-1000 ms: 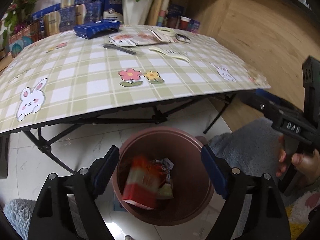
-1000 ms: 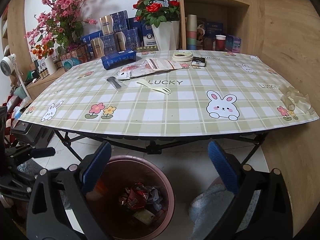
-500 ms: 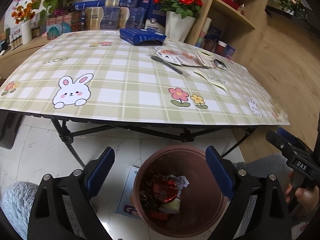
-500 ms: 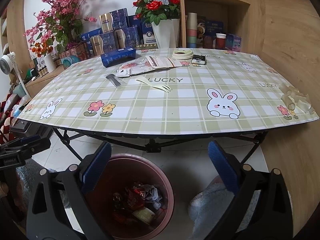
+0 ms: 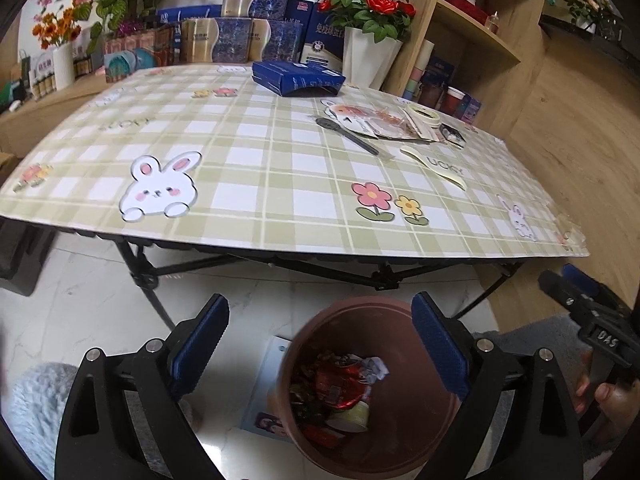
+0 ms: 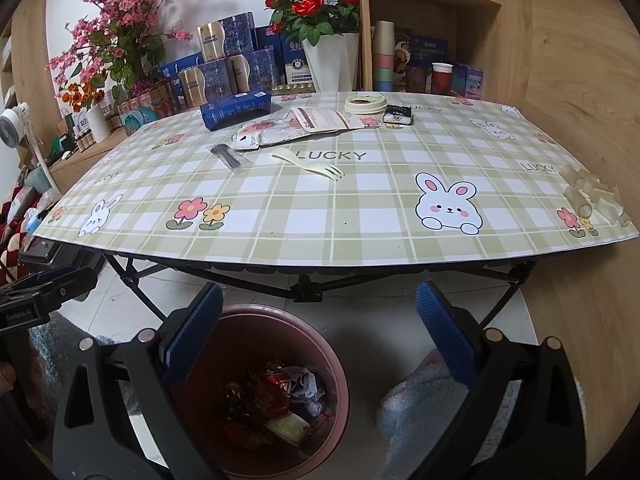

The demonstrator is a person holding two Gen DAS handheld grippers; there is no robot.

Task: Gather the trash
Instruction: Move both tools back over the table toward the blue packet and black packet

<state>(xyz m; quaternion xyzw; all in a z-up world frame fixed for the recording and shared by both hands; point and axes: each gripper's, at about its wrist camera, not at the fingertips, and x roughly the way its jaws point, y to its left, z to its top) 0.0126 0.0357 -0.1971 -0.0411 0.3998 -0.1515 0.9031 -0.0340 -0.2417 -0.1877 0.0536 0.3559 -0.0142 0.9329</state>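
Trash already fills the bottom of the brown bin (image 5: 404, 420), which stands on the floor below the near edge of the surface (image 5: 280, 216): a red foil wrapper (image 5: 340, 380), crumpled paper and a small cup lie inside. More waits on the checked cloth above: an open blue box (image 5: 298, 78), a flat snack pouch (image 6: 320, 120), a black spoon (image 5: 346, 136), a pale plastic fork (image 6: 310, 162), a round lid (image 6: 366, 103) and a small dark packet (image 6: 398, 114).

The left tool (image 5: 320, 344) hangs over the bin's left rim; its jaws have just been opening and now stand wide with nothing between them. The right tool (image 6: 316, 344) is also spread wide and empty, held over the floor beside the bin.

The risks, as I judge them, lie in the next picks. The fork and spoon lie flat on a slick cloth, so pads closing from above may skate them away or flick them off the edge. The pouch is thin and limp and overlaps the lid's neighbours, so a careless pinch could drag the lid or packet along, or catch the cloth itself. The open box is light and could tip out of a shallow grip. The two tools sit close together over the bin, so a hurried reach could knock one against the other.
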